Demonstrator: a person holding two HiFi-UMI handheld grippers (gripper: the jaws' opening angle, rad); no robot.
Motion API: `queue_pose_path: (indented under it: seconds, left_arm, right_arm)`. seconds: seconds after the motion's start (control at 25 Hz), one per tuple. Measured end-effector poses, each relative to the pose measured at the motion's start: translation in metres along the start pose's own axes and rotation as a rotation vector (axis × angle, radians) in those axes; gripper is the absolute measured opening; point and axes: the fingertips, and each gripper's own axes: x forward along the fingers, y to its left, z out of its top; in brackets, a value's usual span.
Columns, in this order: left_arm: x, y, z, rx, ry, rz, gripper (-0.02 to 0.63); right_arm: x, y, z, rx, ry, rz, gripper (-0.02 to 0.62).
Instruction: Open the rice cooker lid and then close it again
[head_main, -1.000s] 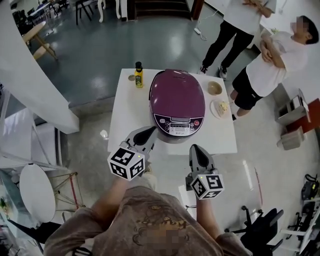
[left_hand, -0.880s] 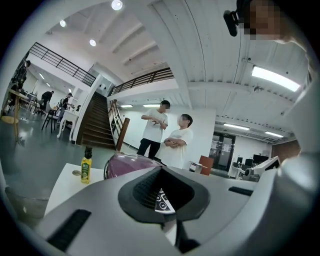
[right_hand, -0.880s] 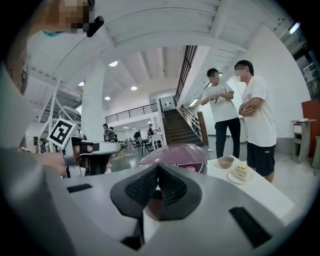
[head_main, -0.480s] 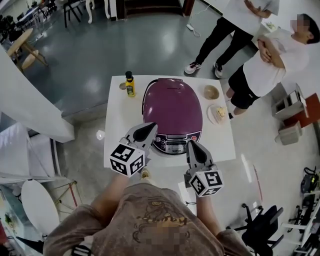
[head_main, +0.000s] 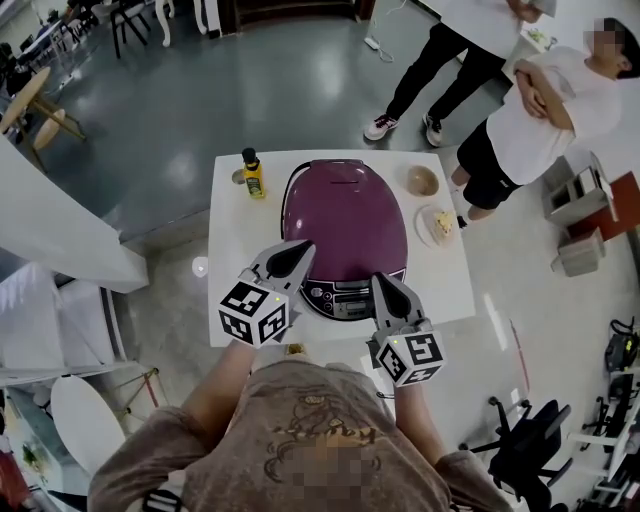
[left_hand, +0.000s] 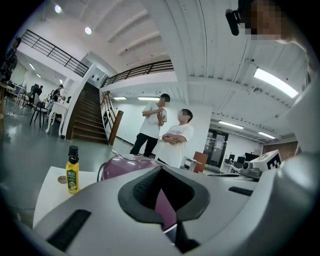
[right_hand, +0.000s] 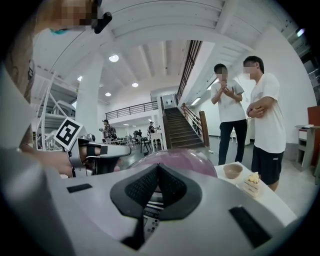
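Two closed, empty tongs are held over the table's (head_main: 228, 255) near edge: left gripper (head_main: 297, 249) and right gripper (head_main: 382, 284), flanking the front of the centred rice cooker (head_main: 341, 297), probably lined up for opening its shut lid (head_main: 345, 210).

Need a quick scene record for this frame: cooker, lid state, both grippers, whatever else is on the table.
rice cooker: purple, mid table, control panel facing the person
lid: closed
left gripper: shut, empty, at the cooker's near-left edge; contact unclear
right gripper: shut, empty, by the panel's right end; contact unclear
left of cooker: oil bottle, upright, at the far edge
right of cooker: bowl, plate with food
bystanders: two, standing past the table's far-right corner
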Motion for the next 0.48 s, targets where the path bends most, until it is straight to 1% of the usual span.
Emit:
queue_pose_path:
  seconds: [0.2,0.36,0.48]
  left_arm:
    - [0.007,0.005,-0.003,-0.009,0.009,0.009,0.018]
    - [0.01,0.006,-0.006,0.007,0.03,0.024,0.019]
    - [0.013,0.005,-0.01,0.002,0.049,0.037,0.02]
  right_arm:
    - [0.003,-0.004,0.0,-0.008,0.019,0.015,0.002]
    - [0.004,-0.003,0.004,-0.029,0.025,0.051,0.002]
    - [0.003,-0.005,0.001,-0.029,0.047,0.087,0.002]
